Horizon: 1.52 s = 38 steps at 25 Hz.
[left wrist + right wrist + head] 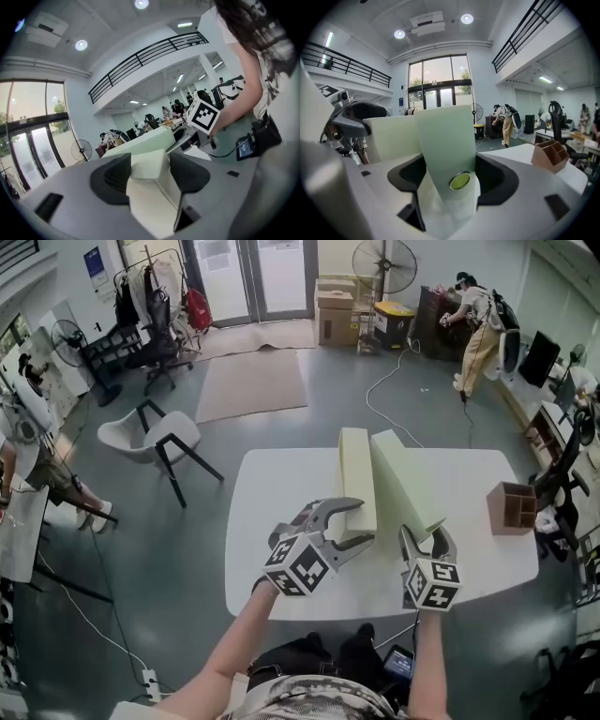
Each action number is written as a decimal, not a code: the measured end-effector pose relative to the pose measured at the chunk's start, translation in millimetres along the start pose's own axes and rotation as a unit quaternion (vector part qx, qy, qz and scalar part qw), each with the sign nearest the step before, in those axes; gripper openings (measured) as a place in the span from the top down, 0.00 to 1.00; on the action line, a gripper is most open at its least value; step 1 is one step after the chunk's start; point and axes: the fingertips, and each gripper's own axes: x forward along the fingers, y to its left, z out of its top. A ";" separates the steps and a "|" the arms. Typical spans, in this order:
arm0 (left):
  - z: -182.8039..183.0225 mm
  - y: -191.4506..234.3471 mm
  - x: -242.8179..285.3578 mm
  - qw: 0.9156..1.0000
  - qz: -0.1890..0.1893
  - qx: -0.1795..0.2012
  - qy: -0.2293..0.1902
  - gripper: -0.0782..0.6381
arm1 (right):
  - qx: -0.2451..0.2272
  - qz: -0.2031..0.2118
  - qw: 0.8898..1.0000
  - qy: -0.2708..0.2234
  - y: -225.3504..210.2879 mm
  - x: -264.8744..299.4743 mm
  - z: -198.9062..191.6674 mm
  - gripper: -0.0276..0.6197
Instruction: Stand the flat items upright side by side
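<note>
Two pale flat boxes on edge, one in each tool

At the frame's centre, the left box (357, 479) and the right box (405, 482) stand on edge on the white worktop (281, 521), close at their far ends and wider apart toward the person. The left tool (361, 524) pinches the left box's near end; the right tool (429, 542) clamps the right box's near end. A brown wooden organiser (511, 507) sits at the worktop's right edge.

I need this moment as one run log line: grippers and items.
left gripper: shut on left green box | right gripper: shut on right green box, tilted
</note>
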 end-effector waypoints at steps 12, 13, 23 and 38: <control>1.1 2.7 3.7 1.000 -0.006 -0.012 -0.014 0.52 | -0.026 0.157 0.984 0.082 -9.4 5.5 -60.2 0.42; 1.0 2.9 4.1 1.000 -0.006 -0.013 -0.015 0.52 | -0.048 0.165 0.980 0.097 -13.4 9.4 -73.5 0.42; 0.5 5.1 -0.8 1.000 -0.002 -0.024 -0.013 0.52 | -0.093 0.154 0.977 0.113 -2.6 34.2 -94.2 0.51; 0.2 8.6 -1.1 0.999 0.010 -0.038 -0.009 0.54 | -0.110 0.143 0.975 0.132 71.6 20.1 -102.1 0.52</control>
